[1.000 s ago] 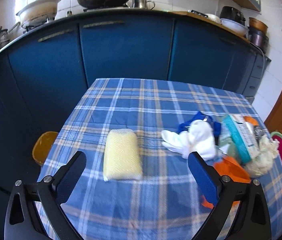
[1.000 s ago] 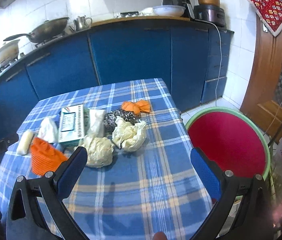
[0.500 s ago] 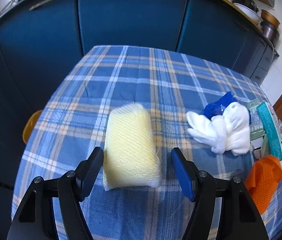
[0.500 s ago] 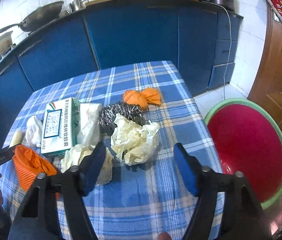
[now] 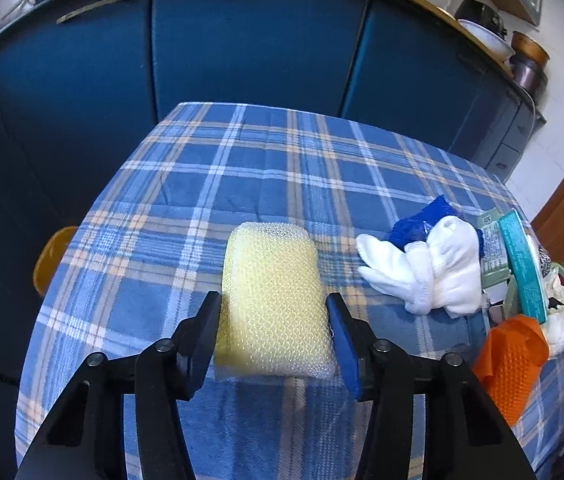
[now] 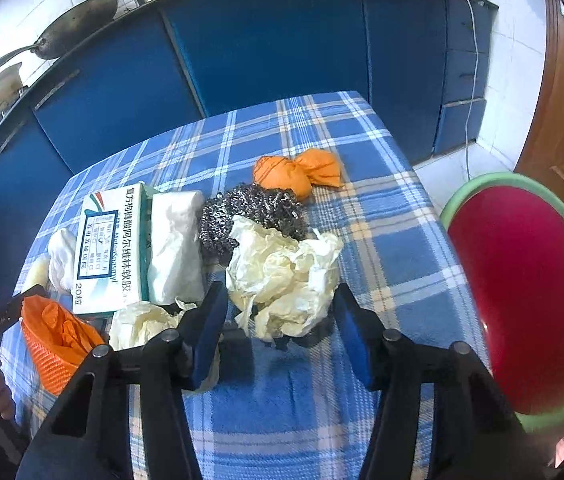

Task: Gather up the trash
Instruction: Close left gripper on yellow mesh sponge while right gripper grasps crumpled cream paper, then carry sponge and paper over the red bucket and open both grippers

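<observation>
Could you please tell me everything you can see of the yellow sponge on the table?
The yellow sponge is a rounded rectangular pad, pale yellow inside a clear, fine mesh sleeve that looks soft. It lies flat on the blue plaid tablecloth, its long side running away from the camera, apart from the white cloth to its right. Its near end sits between the closing jaws of the left gripper, whose pads stand at or almost at its sides.

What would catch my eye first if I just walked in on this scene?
Probably the yellow sponge lying on the blue plaid tablecloth, with the left hand-held gripper closing around it. Then the crumpled cream paper between the right hand-held gripper's closing jaws, and the big red basin beside the table.
</observation>
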Demonstrator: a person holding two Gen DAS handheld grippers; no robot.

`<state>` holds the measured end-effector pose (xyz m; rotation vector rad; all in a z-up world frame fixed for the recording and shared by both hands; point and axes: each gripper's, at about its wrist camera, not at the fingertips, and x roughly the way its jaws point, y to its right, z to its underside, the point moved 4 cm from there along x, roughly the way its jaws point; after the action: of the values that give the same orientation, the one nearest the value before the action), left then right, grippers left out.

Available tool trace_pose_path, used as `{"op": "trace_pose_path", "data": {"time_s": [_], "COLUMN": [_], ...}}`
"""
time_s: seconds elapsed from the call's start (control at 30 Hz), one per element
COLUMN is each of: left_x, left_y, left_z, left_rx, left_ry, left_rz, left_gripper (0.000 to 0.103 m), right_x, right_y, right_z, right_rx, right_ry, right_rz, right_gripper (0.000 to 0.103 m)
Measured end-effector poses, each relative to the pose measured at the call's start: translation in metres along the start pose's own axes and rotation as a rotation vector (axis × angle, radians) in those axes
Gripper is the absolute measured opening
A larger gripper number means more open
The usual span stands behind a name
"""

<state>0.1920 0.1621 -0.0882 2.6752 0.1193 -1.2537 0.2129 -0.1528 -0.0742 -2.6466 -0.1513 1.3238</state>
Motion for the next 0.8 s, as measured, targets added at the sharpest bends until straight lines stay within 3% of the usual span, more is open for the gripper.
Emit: {"op": "trace_pose_path", "data": {"time_s": [0.2, 0.37, 0.8], "left_x": [-0.011, -0.026, -0.081], "left_y": [0.005, 0.011, 0.054], "left_z": [0.005, 0.009, 0.014], "left_rx": [-0.012, -0.013, 0.023], "left_ry": [0.016, 0.037, 0.116], "left_rz": [0.015, 0.041, 0.141], "left_gripper": [0.049, 0.049, 0.049], "right_x": [-0.001, -0.009, -0.065], "right_y": [0.001, 0.002, 0.012], "right_z": [0.003, 0.007, 0.021], "right_rx": [-0.003, 0.016, 0.043], "right_ry": [0.003, 0.014, 0.106], "right_rz": [-0.011, -0.026, -0.038], "right_gripper": [0.039, 0.031, 0.030]}}
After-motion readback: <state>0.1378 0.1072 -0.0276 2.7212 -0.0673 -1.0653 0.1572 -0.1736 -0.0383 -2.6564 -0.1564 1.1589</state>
